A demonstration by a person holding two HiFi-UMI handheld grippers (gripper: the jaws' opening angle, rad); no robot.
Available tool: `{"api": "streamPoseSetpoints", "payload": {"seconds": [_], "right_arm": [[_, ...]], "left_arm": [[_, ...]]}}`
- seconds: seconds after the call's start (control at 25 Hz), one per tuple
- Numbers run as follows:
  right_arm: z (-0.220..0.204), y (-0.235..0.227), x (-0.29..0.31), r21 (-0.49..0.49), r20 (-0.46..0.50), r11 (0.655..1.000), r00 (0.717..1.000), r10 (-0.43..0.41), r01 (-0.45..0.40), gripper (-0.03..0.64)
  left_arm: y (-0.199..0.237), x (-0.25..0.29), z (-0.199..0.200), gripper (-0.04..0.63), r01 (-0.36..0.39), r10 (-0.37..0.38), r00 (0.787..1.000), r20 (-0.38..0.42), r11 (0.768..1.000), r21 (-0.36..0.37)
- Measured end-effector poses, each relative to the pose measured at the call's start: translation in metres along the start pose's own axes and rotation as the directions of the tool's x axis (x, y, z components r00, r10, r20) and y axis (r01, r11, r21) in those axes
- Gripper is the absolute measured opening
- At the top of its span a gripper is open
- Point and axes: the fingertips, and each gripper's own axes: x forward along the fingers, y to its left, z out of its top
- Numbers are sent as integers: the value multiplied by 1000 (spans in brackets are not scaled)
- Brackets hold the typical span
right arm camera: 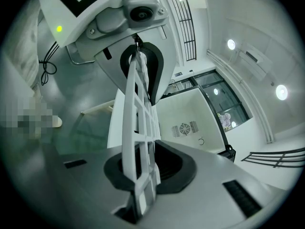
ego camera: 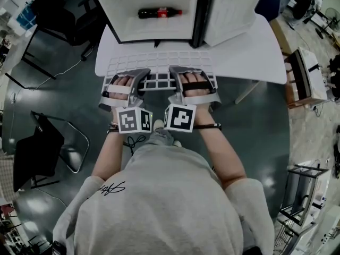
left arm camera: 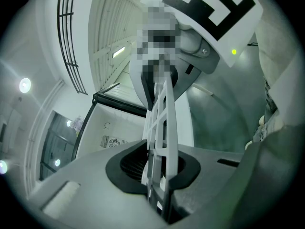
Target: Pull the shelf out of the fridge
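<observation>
A white grid shelf [ego camera: 159, 64] lies flat over the white table [ego camera: 249, 52], outside the open fridge [ego camera: 154, 30]. My left gripper [ego camera: 139, 78] is shut on the shelf's near edge at the left. My right gripper [ego camera: 178, 76] is shut on the same edge at the right, close beside it. In the left gripper view the shelf [left arm camera: 164, 123] runs edge-on between the dark pads [left arm camera: 126, 163] of the left gripper [left arm camera: 159, 173]. In the right gripper view the shelf [right arm camera: 138, 113] sits the same way in the right gripper [right arm camera: 143, 173]. A cola bottle [ego camera: 159, 13] lies inside the fridge.
The fridge door [ego camera: 234, 7] stands open at the right of the fridge. A black chair [ego camera: 45, 150] stands on the floor at the left. A low rack [ego camera: 307, 78] and wire frames [ego camera: 303, 195] stand at the right. The person's torso fills the bottom of the head view.
</observation>
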Motion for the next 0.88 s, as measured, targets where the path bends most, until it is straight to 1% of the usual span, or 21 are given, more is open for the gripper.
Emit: {"api": "streamPoseSetpoints", "payload": {"seconds": [0.88], "right_arm": [[2, -1, -3, 2, -8, 1000, 1000, -3, 3, 43]], "left_arm": [[-1, -2, 1, 49, 3, -3, 1000, 13, 1000, -7]]}}
